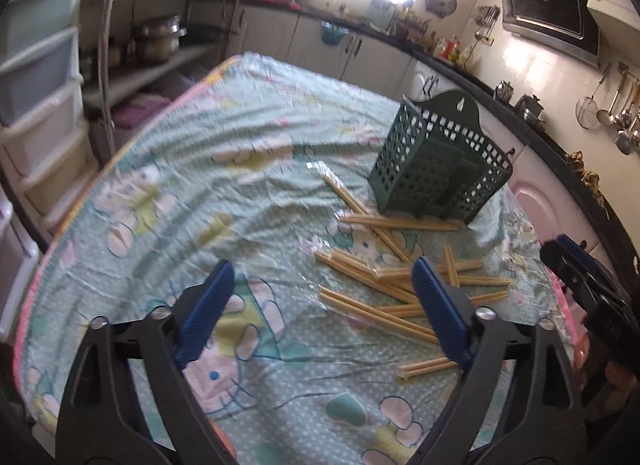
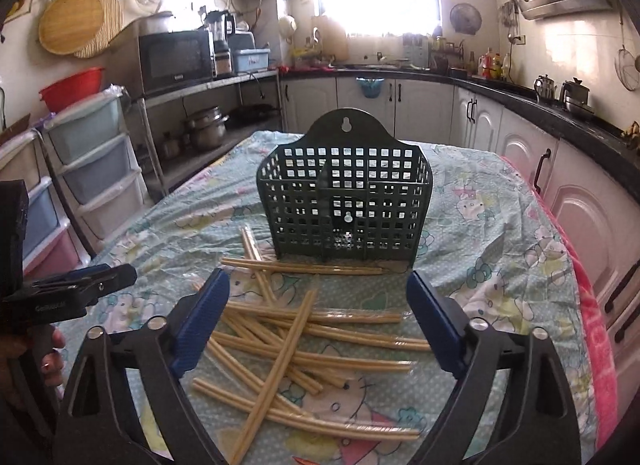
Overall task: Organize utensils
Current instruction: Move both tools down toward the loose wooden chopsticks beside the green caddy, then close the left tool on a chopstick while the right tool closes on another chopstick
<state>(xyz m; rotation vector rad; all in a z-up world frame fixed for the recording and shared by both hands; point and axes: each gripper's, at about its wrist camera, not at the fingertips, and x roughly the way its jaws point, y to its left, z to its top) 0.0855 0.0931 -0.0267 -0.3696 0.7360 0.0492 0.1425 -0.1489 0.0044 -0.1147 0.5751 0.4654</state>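
Both the left gripper (image 1: 322, 307) and right gripper (image 2: 318, 319) are held spread wide. Chopsticks (image 2: 304, 345) are scattered beneath the right gripper, before the upright green holder (image 2: 344, 201).

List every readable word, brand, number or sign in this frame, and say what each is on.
Left tongs, body: embossed word, too blurred to read.
Microwave: small mark on the door's lower edge, unreadable.
Blue box: red scribble, unreadable.
Range hood: faint mark, unreadable.
Green holder: none.
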